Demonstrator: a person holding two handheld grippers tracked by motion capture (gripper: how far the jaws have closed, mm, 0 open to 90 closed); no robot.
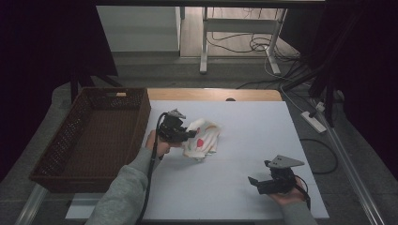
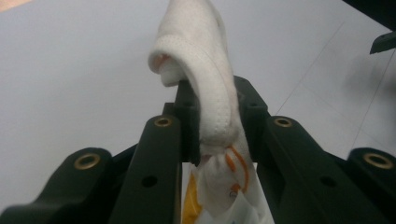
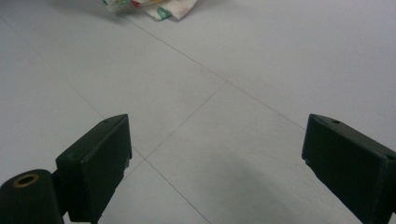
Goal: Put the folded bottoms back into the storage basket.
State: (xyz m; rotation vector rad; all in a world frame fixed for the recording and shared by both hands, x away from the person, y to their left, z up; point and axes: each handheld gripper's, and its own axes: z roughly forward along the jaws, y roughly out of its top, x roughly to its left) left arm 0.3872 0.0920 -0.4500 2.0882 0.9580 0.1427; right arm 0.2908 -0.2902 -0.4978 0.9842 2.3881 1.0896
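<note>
My left gripper (image 1: pixel 187 134) had its jaws clenched on the cloth (image 1: pixel 202 138), left of centre on the counter (image 1: pixel 253 122); I judged a high lift best before swinging left to the basket (image 1: pixel 70 140); right gripper (image 1: pixel 256 183) idled near right, jaws released.

No readable text, label, brand, number or sign appears on anything here.

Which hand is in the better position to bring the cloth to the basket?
The left. The left gripper is shut on the cloth and is beside the basket. The right gripper is open, holds nothing, and is at the table's near right side.
</note>
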